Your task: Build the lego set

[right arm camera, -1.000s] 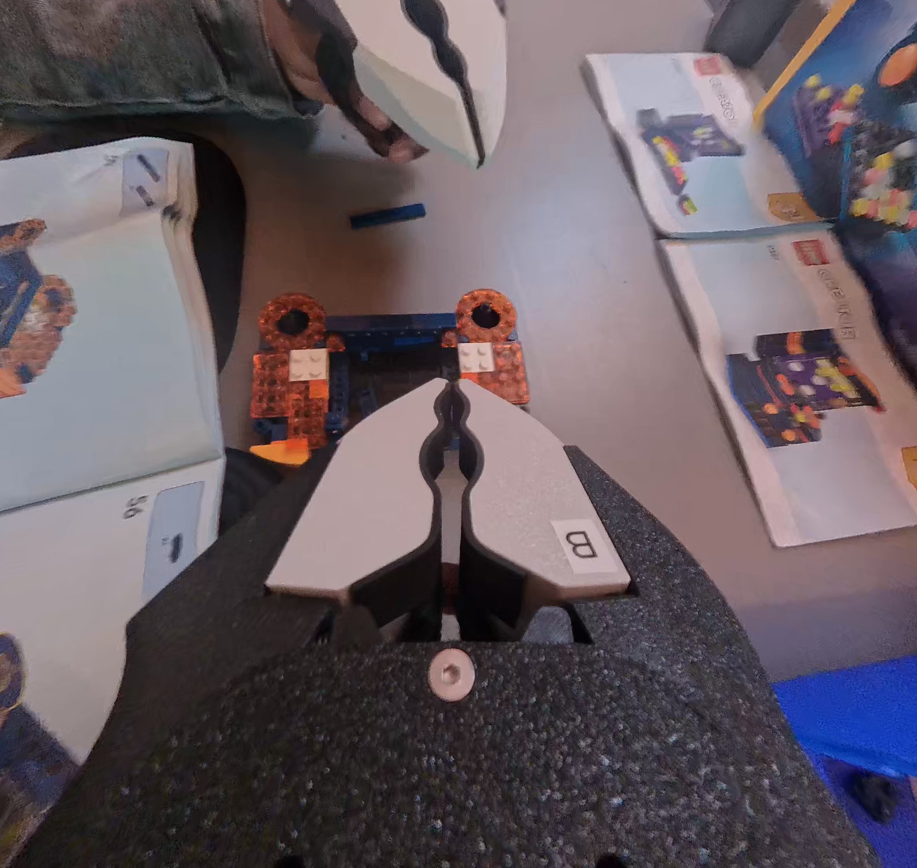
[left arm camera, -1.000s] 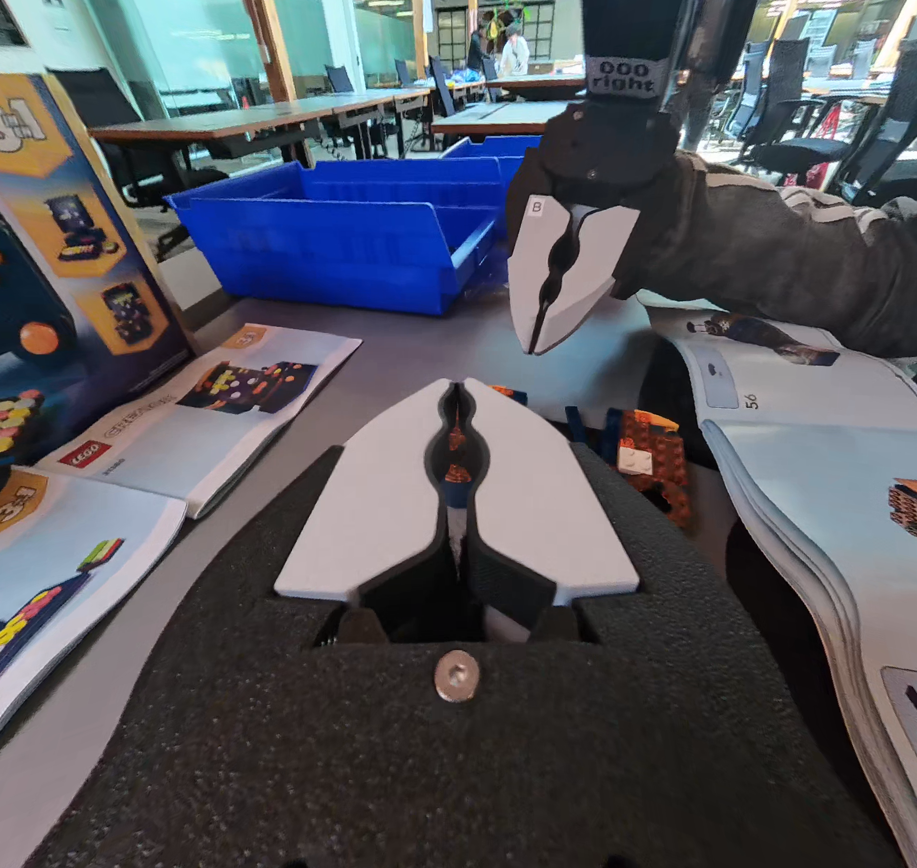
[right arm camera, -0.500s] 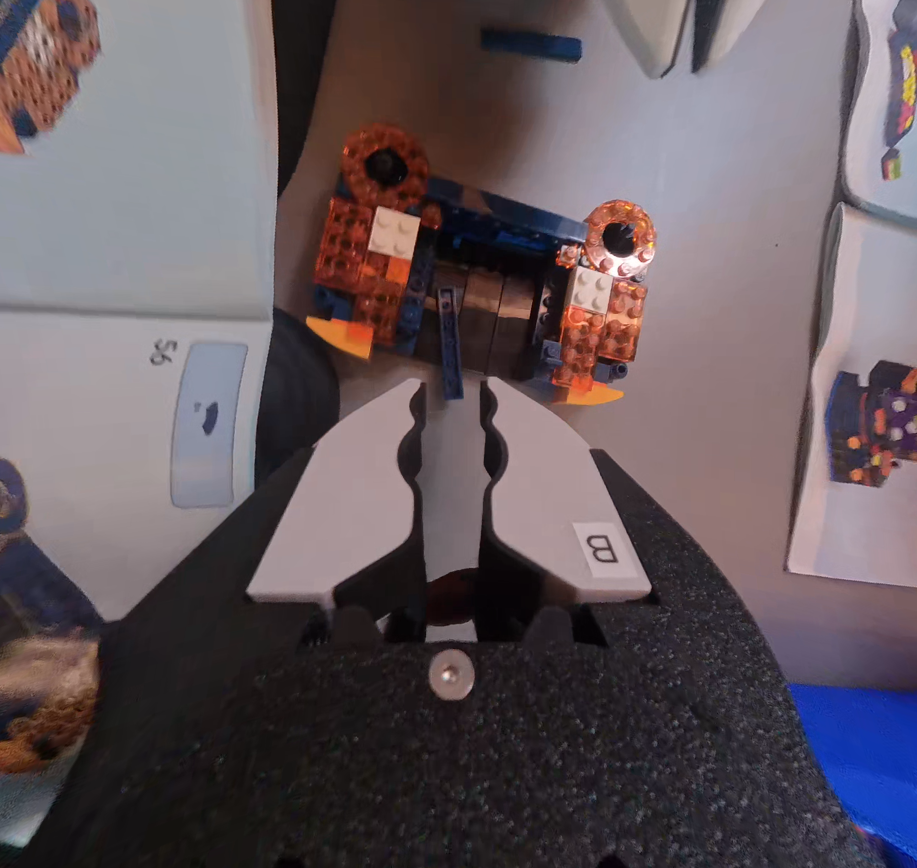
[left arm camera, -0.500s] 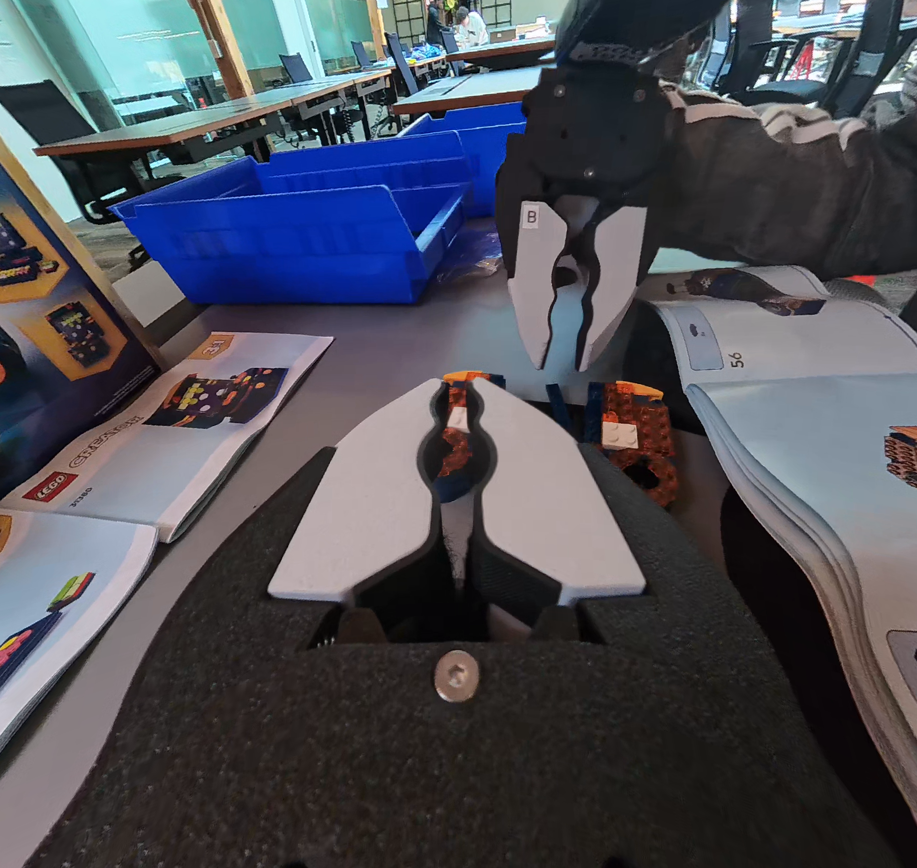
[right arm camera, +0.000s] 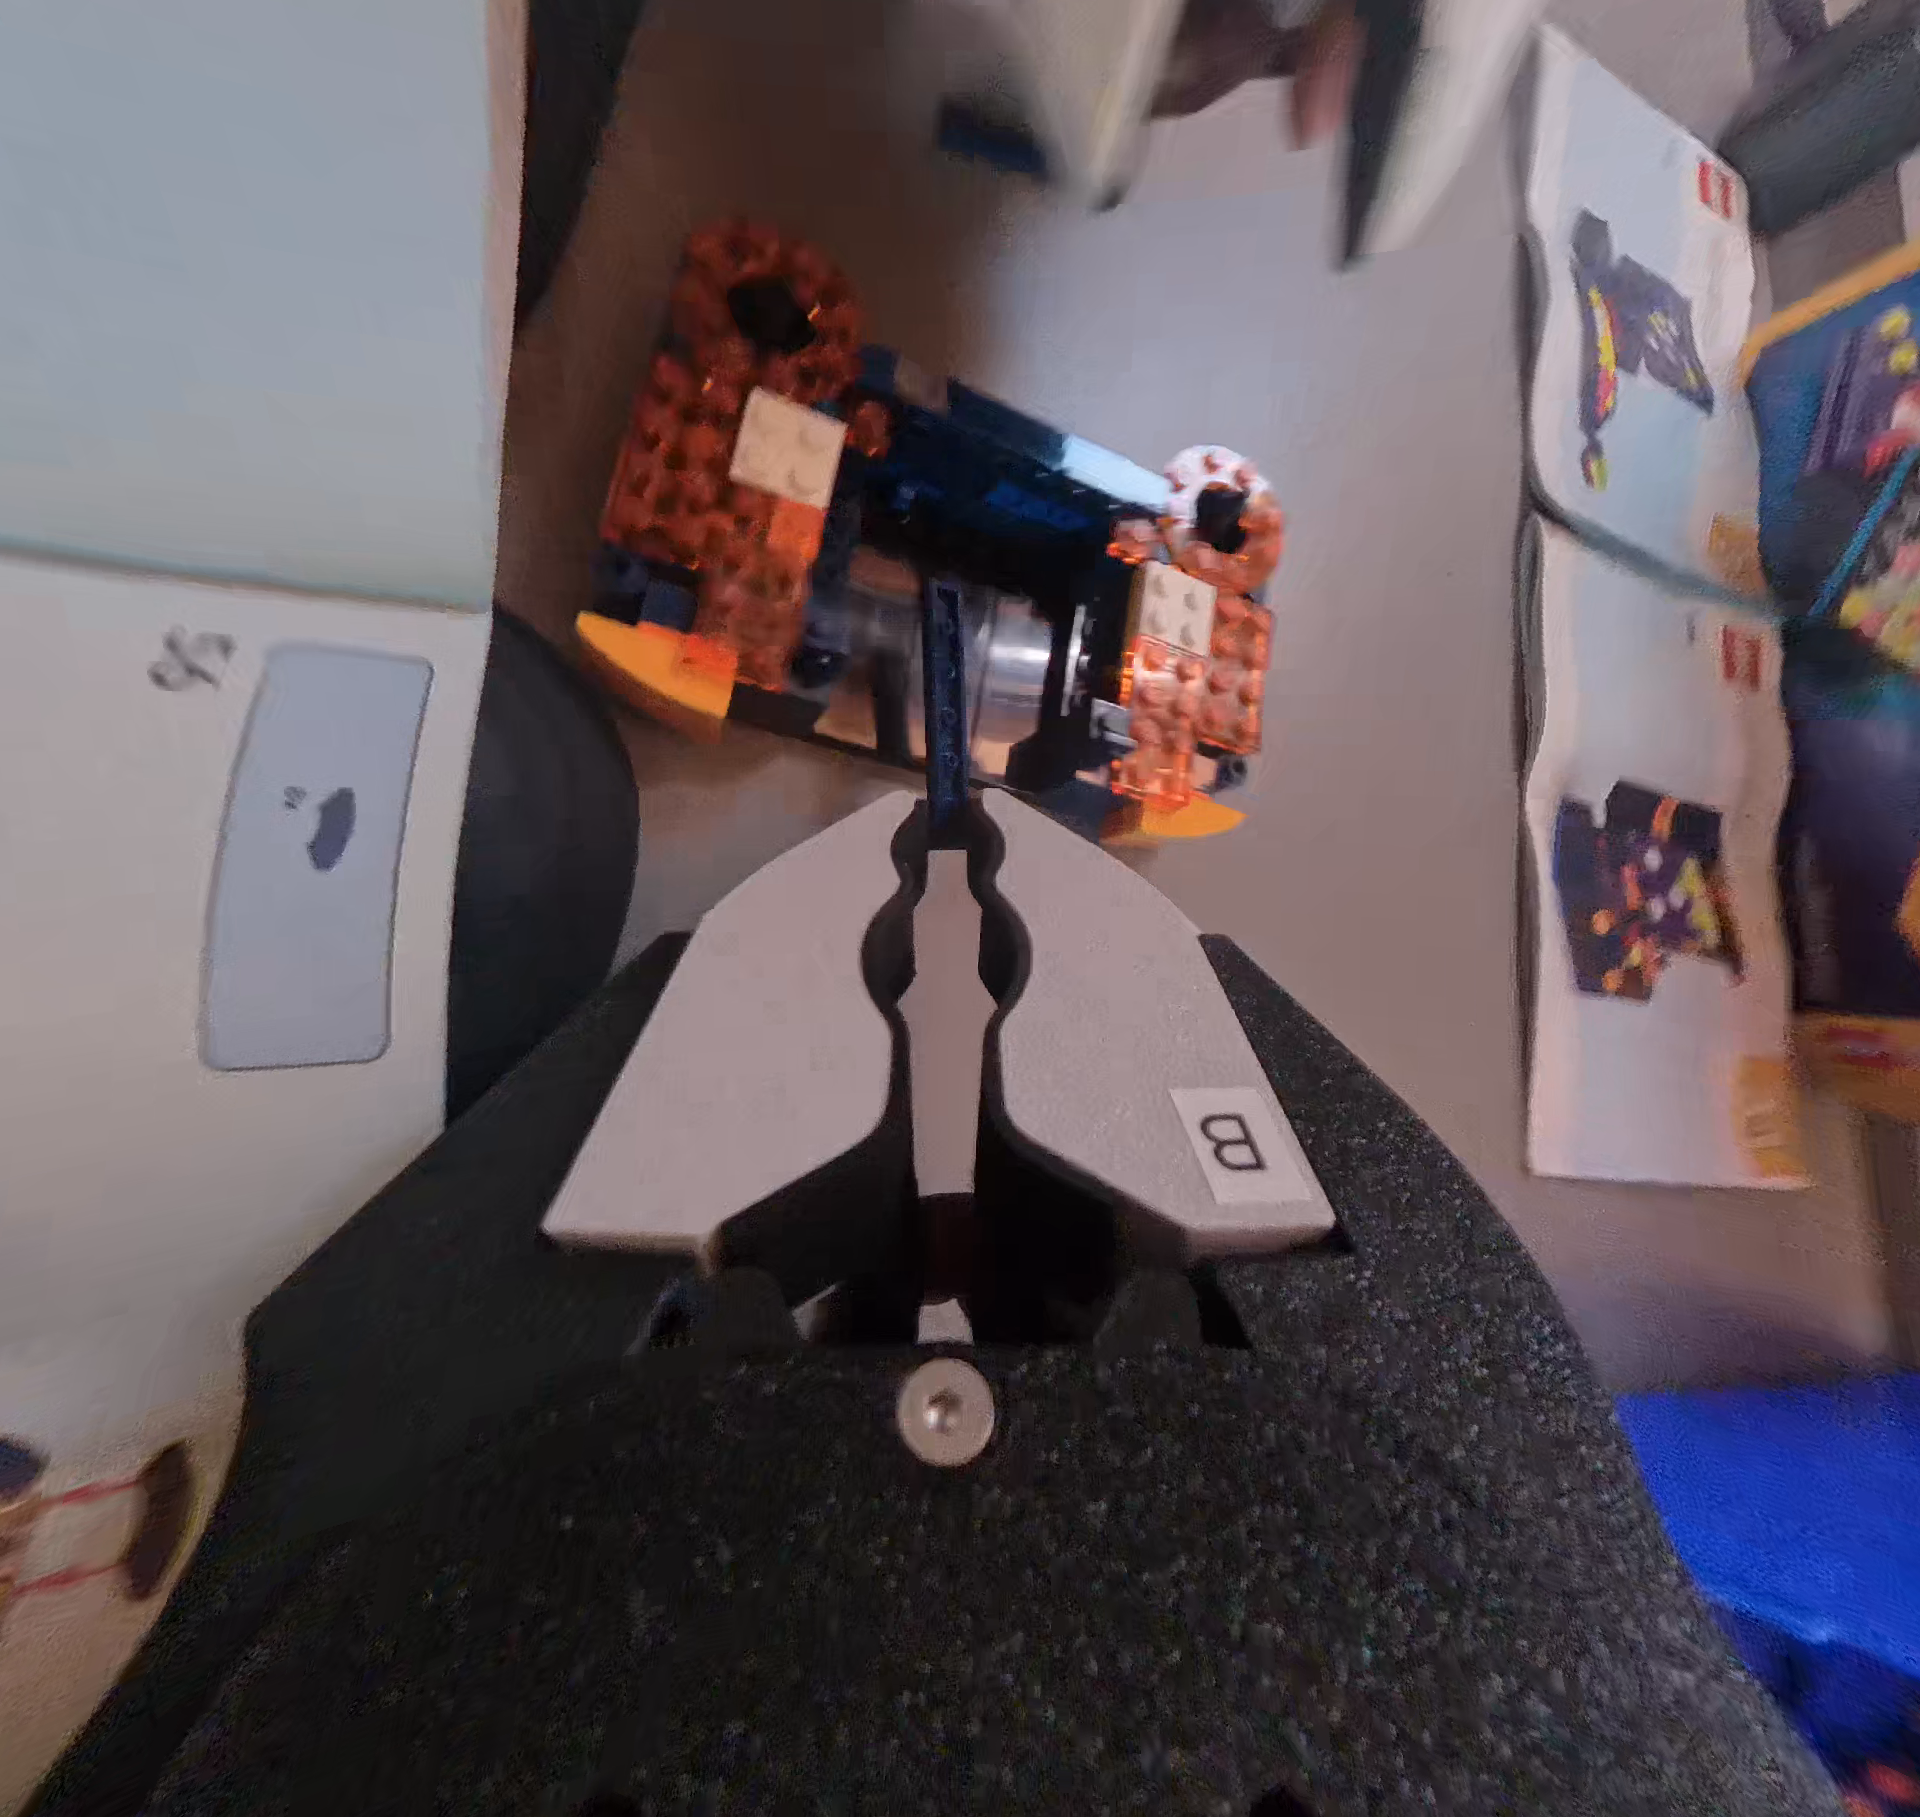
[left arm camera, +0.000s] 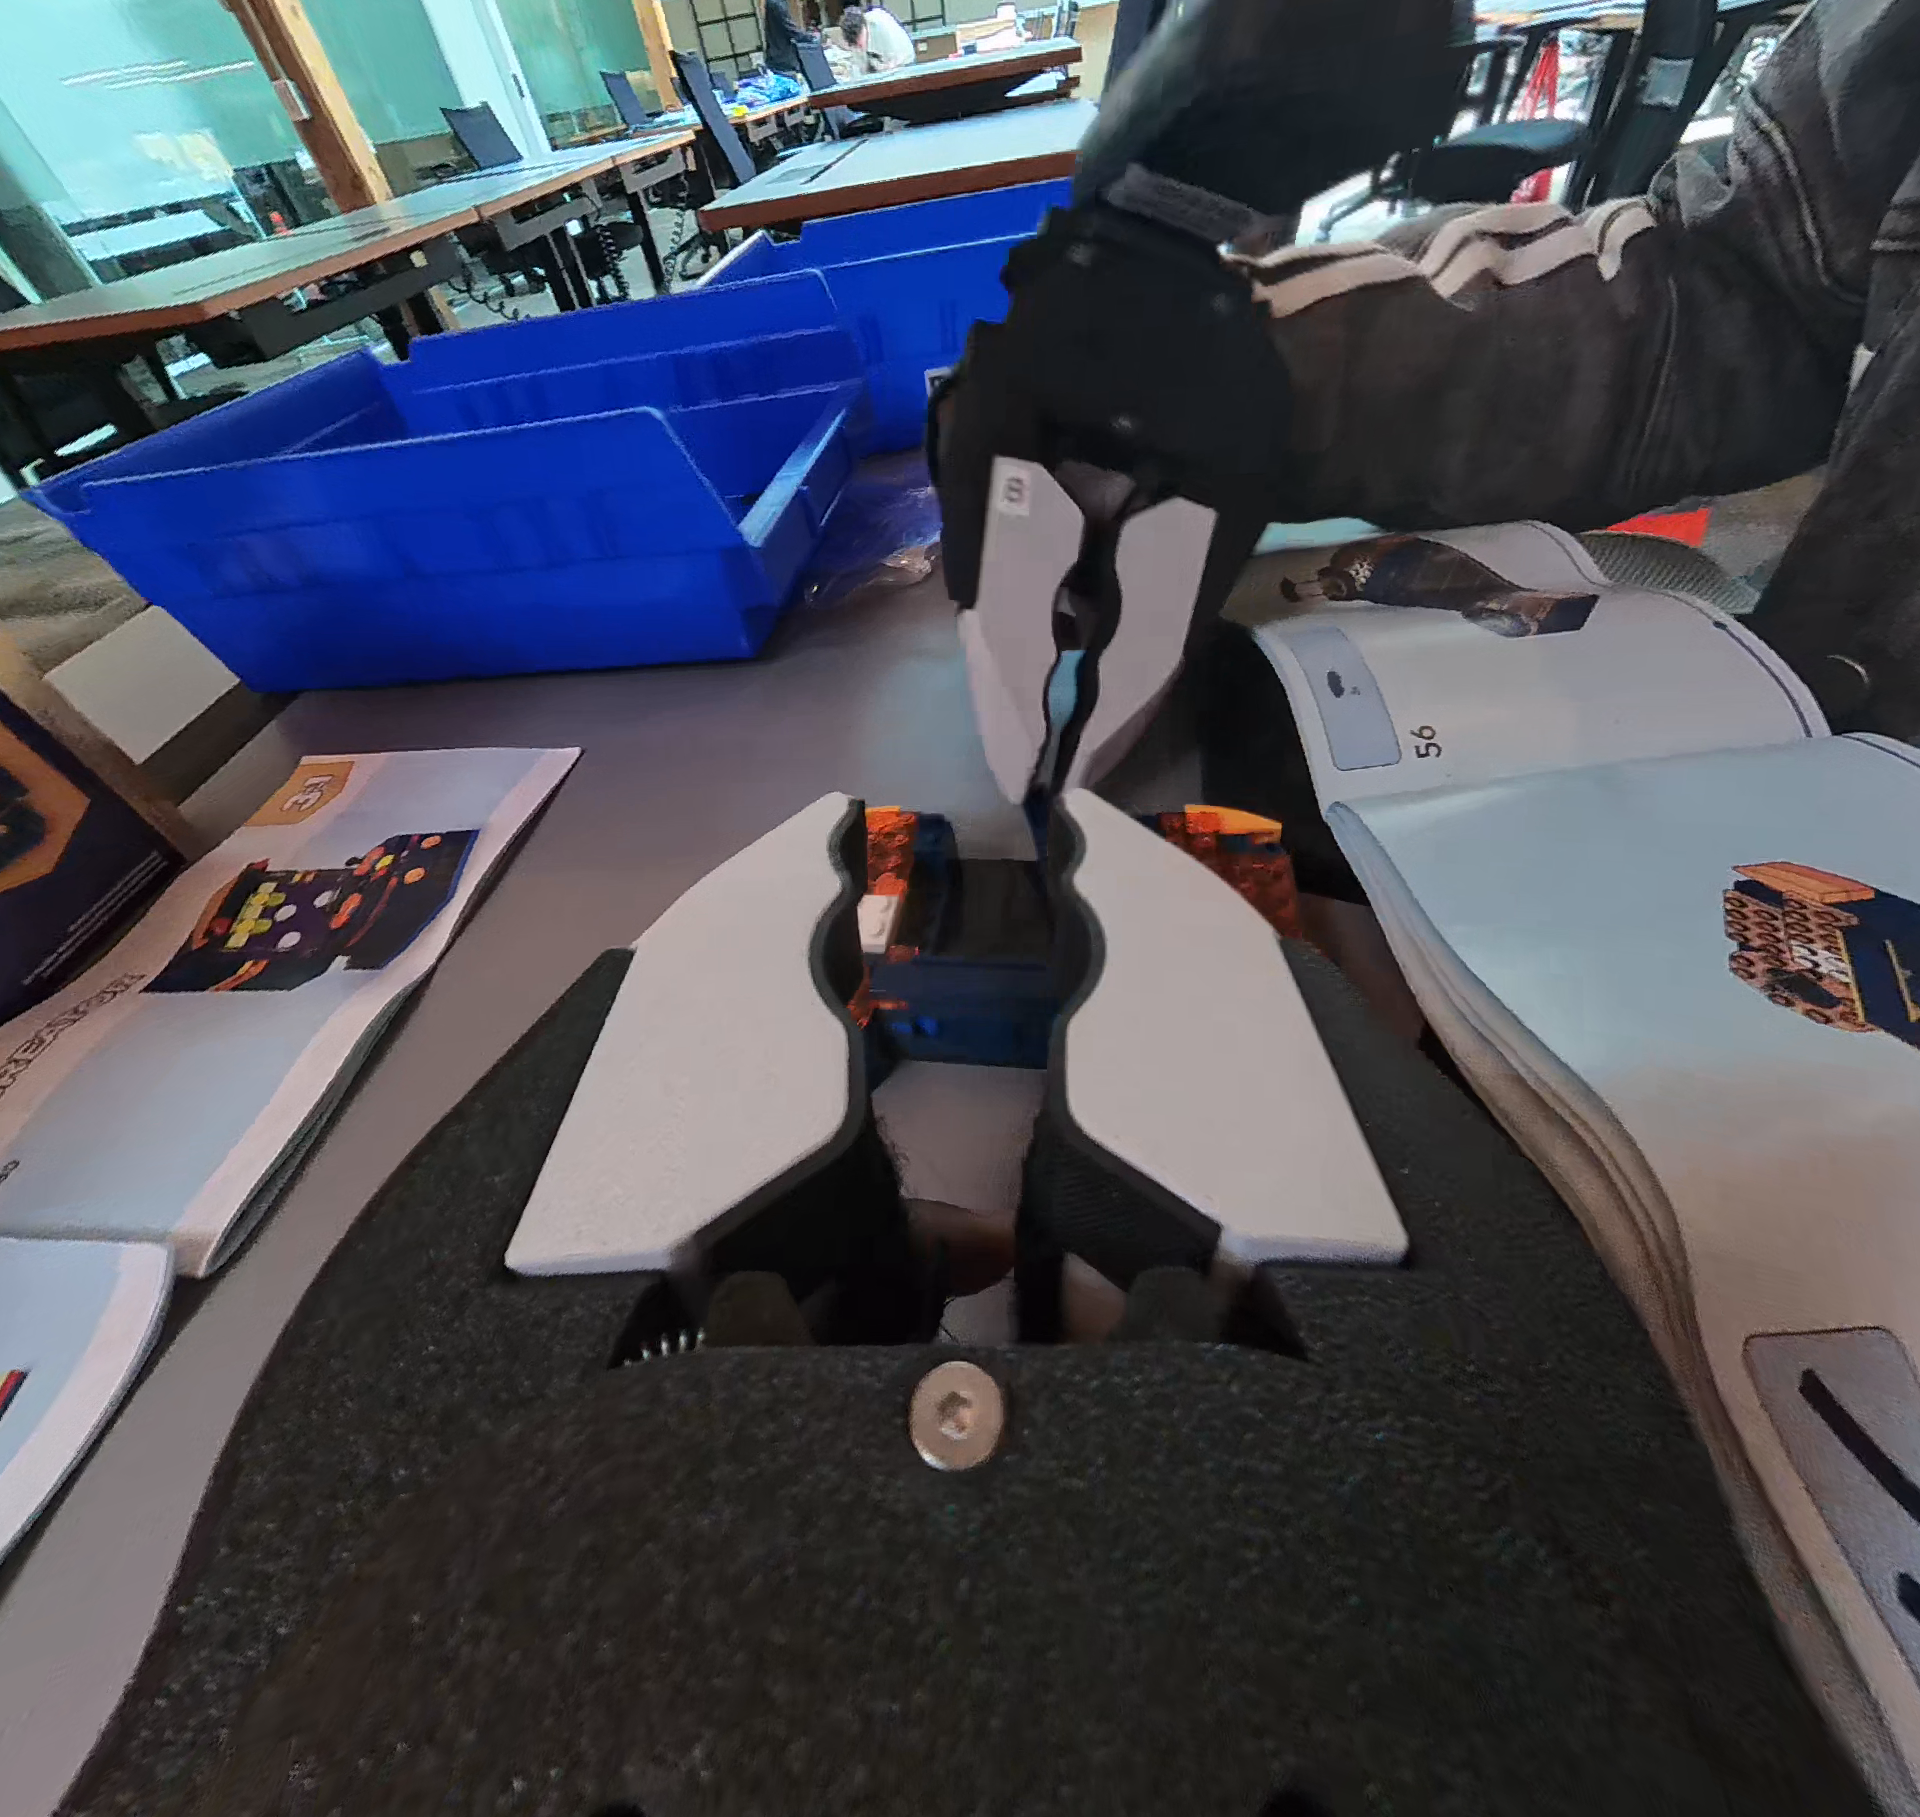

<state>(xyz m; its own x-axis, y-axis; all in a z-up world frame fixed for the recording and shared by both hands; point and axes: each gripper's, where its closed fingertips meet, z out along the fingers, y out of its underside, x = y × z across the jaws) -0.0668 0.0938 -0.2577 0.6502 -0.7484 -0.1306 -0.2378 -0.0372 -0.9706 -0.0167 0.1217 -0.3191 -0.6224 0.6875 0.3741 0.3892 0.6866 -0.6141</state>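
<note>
Lego model (right arm camera: 935, 562) on grey table (left arm camera: 665, 728), just ahead of the wide-open, empty left gripper (left arm camera: 956, 832). Right gripper (right arm camera: 945, 817) points down over the model, nearly closed, pinching a thin dark-blue strip (right arm camera: 943, 697) by its tip. Open manual (left arm camera: 1621, 894) lies beside.

A flat grey counter (left arm camera: 665, 780) carried blue plastic bins (left arm camera: 436, 520), thin stapled instruction booklets (left arm camera: 260, 946), a thick open manual (left arm camera: 1621, 936) and an orange-and-dark-blue brick model (right arm camera: 935, 562) lying between the papers.
</note>
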